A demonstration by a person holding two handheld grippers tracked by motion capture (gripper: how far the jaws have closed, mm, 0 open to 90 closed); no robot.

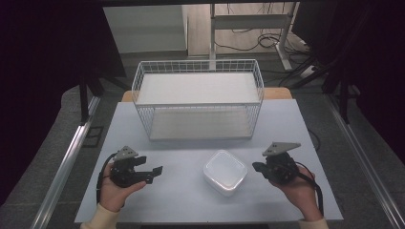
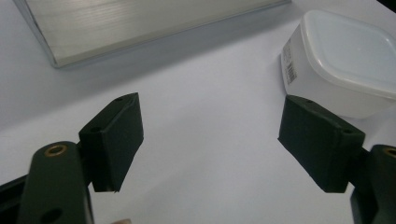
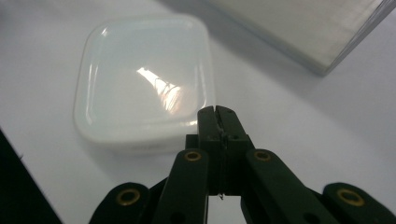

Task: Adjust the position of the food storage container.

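White plastic box point(image 1: 225, 171) sits on the table point(image 1: 181, 200) between both tongs: at 3 o'clock from the spread left tongs point(image 1: 154, 172), nearer the closed, empty right tongs point(image 1: 256, 167).

- White wire basket point(image 1: 198, 98) at far middle of table point(image 1: 181, 191), upright, two solid shelves inside.
- Desk frame legs point(image 1: 212, 33) on floor beyond table.
- Loose cables point(image 1: 267, 40) on floor, far right.
- Dark curtains point(image 1: 43, 57) both sides.
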